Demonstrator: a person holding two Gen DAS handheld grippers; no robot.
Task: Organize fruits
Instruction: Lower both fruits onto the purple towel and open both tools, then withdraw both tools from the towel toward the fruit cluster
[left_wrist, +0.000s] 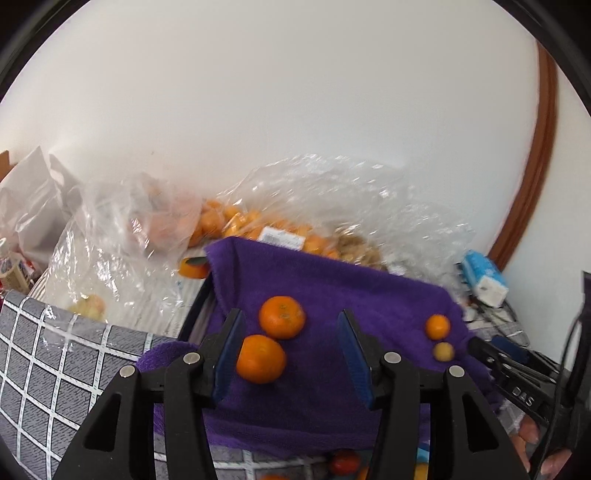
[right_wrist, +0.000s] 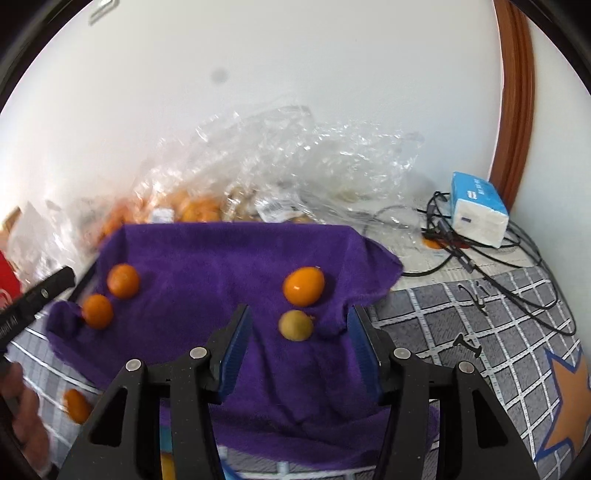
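On the purple fleece towel (right_wrist: 207, 258): two round orange mandarins (right_wrist: 123, 280) (right_wrist: 97, 311), one glossy oval orange kumquat (right_wrist: 303, 286), one small dull yellow-green round fruit (right_wrist: 296, 325); beyond it, two crinkled clear plastic bags (left_wrist: 354, 199) (left_wrist: 122, 229).

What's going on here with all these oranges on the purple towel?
A person holds a gripper in each hand over a purple towel, sorting fruit. Two mandarins lie together on one side, a small orange fruit and a yellowish one on the other. The left gripper and right gripper are both open and empty.
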